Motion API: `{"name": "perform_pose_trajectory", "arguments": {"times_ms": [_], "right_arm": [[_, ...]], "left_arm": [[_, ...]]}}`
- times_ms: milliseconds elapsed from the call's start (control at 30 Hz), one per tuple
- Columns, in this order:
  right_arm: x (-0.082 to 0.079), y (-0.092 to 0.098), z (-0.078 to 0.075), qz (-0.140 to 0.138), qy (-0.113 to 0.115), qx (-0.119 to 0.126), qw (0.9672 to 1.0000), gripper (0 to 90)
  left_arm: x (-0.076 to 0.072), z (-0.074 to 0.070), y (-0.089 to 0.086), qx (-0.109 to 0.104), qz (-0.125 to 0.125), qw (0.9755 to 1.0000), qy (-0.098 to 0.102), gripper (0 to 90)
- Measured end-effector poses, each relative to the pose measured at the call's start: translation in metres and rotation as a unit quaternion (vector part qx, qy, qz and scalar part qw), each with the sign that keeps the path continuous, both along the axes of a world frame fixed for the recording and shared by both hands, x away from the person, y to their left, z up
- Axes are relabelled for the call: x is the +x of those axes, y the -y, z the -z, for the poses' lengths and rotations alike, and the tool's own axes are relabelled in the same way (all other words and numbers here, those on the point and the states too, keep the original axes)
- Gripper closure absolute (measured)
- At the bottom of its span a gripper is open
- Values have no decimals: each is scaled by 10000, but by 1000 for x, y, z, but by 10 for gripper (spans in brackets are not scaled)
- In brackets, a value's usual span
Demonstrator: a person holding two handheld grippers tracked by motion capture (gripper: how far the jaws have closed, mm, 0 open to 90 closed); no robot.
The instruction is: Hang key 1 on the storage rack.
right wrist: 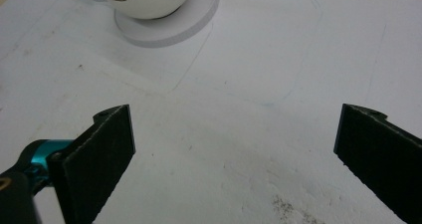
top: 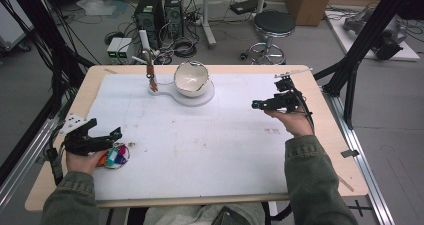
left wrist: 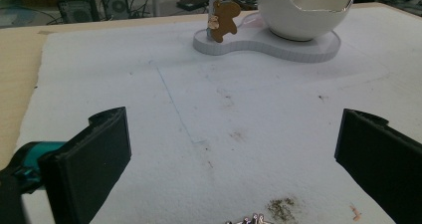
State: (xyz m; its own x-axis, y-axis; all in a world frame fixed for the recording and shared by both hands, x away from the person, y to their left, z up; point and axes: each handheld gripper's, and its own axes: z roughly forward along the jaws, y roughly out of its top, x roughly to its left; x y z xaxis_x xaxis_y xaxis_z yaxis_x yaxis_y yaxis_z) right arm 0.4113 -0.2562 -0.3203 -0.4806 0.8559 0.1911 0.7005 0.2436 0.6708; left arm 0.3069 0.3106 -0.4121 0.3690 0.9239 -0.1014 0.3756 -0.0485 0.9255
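Note:
A white egg-shaped bowl with a jagged gold rim sits on a white base at the back of the mat. A brown bear charm hangs from a small stand on that base. My left gripper is open at the front left, over a small dish of coloured pieces. My right gripper is open at the right, held above the mat. The left gripper view has the left gripper wide open, facing the charm and bowl. In the right gripper view my right gripper faces the bowl.
A stained white mat covers most of the wooden table. Small metal bits lie just below the left jaws. Behind the table stand a stool, computer towers and cables. Black frame posts rise at the right.

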Motion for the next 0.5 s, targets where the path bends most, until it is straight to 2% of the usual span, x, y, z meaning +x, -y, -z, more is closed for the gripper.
{"name": "perform_pose_trajectory", "arguments": {"times_ms": [100,367,500], "right_arm": [[-2,4,5,6,1,-91,10000,18],[-11,17,14,150,4,-42,9999,18],[-16,22,21,154,52,-148,9998,18]], "left_arm": [[0,0,0,-1,0,10000,10,17],[0,0,0,-1,-8,10000,8,17],[0,0,0,35,6,10000,-5,17]]}}
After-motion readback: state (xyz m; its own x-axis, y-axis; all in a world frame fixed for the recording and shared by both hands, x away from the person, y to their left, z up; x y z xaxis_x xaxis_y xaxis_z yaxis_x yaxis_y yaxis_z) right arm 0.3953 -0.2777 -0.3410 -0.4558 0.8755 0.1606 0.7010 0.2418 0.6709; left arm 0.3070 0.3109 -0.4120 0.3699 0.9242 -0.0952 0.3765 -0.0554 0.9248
